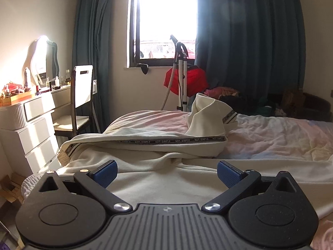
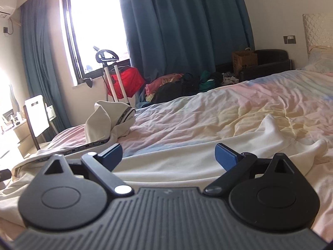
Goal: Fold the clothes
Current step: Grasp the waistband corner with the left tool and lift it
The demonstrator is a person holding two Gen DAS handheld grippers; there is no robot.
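Left wrist view: left gripper (image 1: 166,174), fingers spread wide and grasping nothing, low over cream trousers (image 1: 145,145) lying across the bed (image 1: 281,137), one leg bunched up at 1 o'clock. Right wrist view: right gripper (image 2: 168,159) likewise released; trousers at 10 o'clock, blue curtain (image 2: 177,20) at 12.

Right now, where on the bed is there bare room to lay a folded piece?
Free: the pastel bedsheet between the cream logo-taped garment and the pillow end. Crowded: the foot near the white chair, under that garment, and the floor clothes pile beyond.
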